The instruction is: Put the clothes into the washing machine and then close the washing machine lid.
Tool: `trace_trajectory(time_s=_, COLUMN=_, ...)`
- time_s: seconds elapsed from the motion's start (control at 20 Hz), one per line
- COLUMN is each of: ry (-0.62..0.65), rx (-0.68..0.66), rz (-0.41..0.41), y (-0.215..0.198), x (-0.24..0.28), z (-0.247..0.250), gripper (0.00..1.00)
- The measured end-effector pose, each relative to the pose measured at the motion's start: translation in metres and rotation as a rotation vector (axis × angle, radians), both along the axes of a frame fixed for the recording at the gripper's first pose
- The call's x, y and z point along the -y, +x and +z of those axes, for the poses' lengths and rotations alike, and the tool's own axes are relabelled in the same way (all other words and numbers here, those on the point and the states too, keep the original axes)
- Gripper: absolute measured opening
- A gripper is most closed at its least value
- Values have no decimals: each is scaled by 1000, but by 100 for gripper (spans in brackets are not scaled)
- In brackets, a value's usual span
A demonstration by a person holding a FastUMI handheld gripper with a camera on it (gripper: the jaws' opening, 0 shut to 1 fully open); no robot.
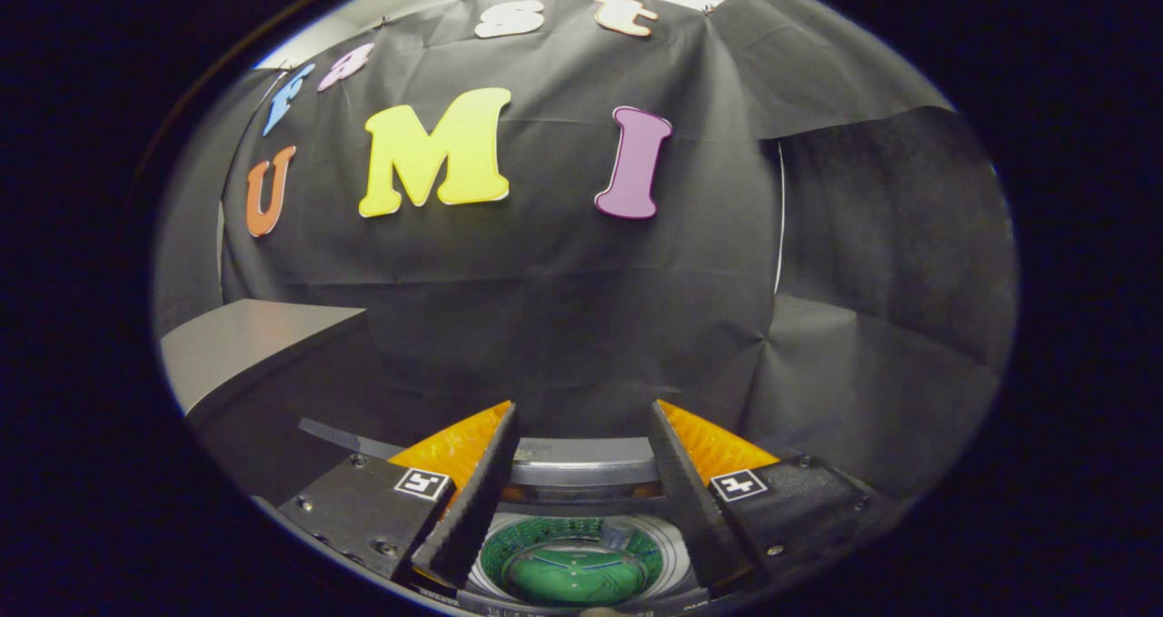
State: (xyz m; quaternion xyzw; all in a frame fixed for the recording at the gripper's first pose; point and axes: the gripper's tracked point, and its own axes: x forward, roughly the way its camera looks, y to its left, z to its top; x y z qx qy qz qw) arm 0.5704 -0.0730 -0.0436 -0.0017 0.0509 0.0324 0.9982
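Washing machine (572, 562) sits directly below the gripper (581, 417), its green drum visible between the fingers (472, 499), lid raised. Fingers spread wide apart, holding nothing. Grey desk (245, 344) stands off to one side.

I can read no text from here. Each finger mount of my hand-held gripper (581, 417) carries a small square marker tag (422, 483), a coded pattern, no words.
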Motion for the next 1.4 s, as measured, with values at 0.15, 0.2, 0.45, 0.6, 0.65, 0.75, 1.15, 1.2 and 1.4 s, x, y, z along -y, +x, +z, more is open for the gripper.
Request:
trace_trajectory(time_s=0.15, ry=-20, rx=-39, rz=16, y=-8, x=0, z=-17, gripper=91)
trace_trajectory(time_s=0.2, ry=-23, rx=-51, rz=21, y=-12, x=0, z=-22, gripper=96)
trace_trajectory(time_s=0.45, ry=-36, rx=-102, rz=37, y=-30, x=-1, z=-47, gripper=96)
trace_trajectory(time_s=0.6, ry=-27, rx=-134, rz=40, y=-54, x=-2, z=-65, gripper=96)
trace_trajectory(time_s=0.65, ry=-25, rx=-145, rz=45, y=-66, x=-3, z=-72, gripper=96)
trace_trajectory(time_s=0.75, ry=-30, rx=-163, rz=52, y=-94, x=-5, z=-87, gripper=96)
trace_trajectory(time_s=1.15, ry=-46, rx=-185, rz=-24, y=-280, x=0, z=-135, gripper=96)
trace_trajectory(time_s=1.2, ry=-37, rx=-176, rz=-41, y=-305, x=-2, z=-133, gripper=96)
trace_trajectory(time_s=1.4, ry=-26, rx=-131, rz=-79, y=-402, x=-14, z=-108, gripper=96)
